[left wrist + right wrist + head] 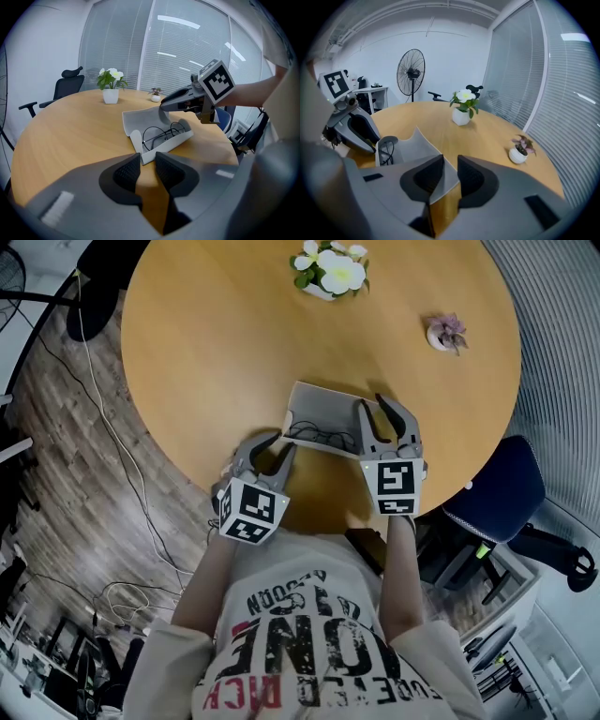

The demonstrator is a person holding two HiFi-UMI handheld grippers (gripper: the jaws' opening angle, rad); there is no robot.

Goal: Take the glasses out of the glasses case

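The left gripper (143,165) has its jaws spread and empty. Just beyond its tips lies the open glasses case (137,121), with the glasses (163,133) plainly inside. The right gripper (449,169), jaws also apart, straddles a corner of the case's lid. Its own view catches only a sliver of the frames.

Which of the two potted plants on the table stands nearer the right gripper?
The small purple-leaved plant in the round white pot; the bigger white-flowered plant stands farther from the right gripper.
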